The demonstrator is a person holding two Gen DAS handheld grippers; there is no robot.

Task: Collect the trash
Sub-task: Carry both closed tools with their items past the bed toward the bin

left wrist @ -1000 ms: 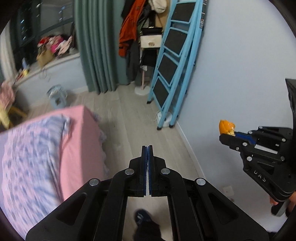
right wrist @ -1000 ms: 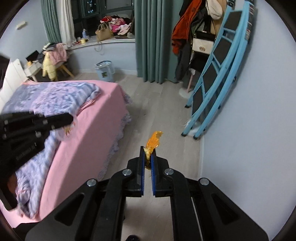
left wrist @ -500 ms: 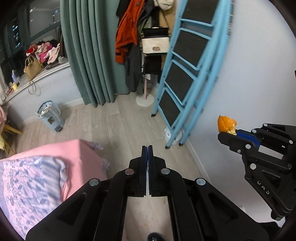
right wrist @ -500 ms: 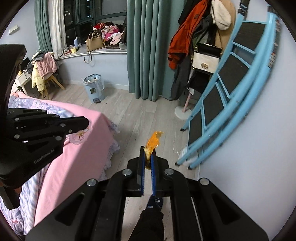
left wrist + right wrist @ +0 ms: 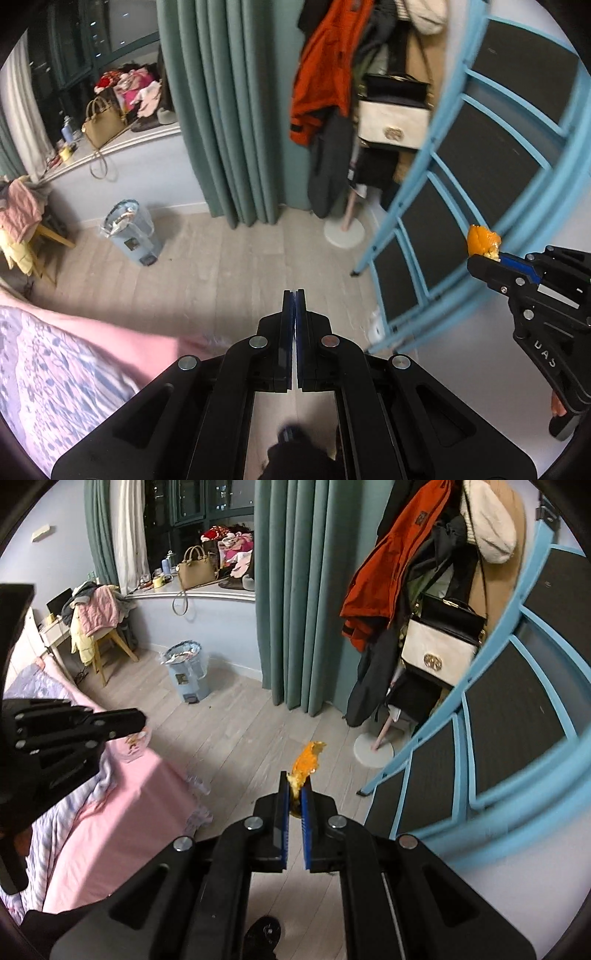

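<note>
Orange peel scrap (image 5: 304, 766) pinched between the blue pads of the right gripper (image 5: 294, 786), held above pale wood floor (image 5: 236, 746); left gripper (image 5: 294, 295) pressed together on nothing; farther off, light-blue lined bin (image 5: 186, 675) beside teal curtain (image 5: 291, 598).

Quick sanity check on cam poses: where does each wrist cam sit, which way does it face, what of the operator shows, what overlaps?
Left wrist: sits behind the shut, empty left gripper, angled down at the floor toward the curtain; a dark shoe shows below, right gripper at right.
Right wrist: sits behind the right gripper, shut on orange peel, facing likewise; left gripper at left, shoe below.
Shared: trash bin, curtain, coat rack, blue ladder, pink bed.
</note>
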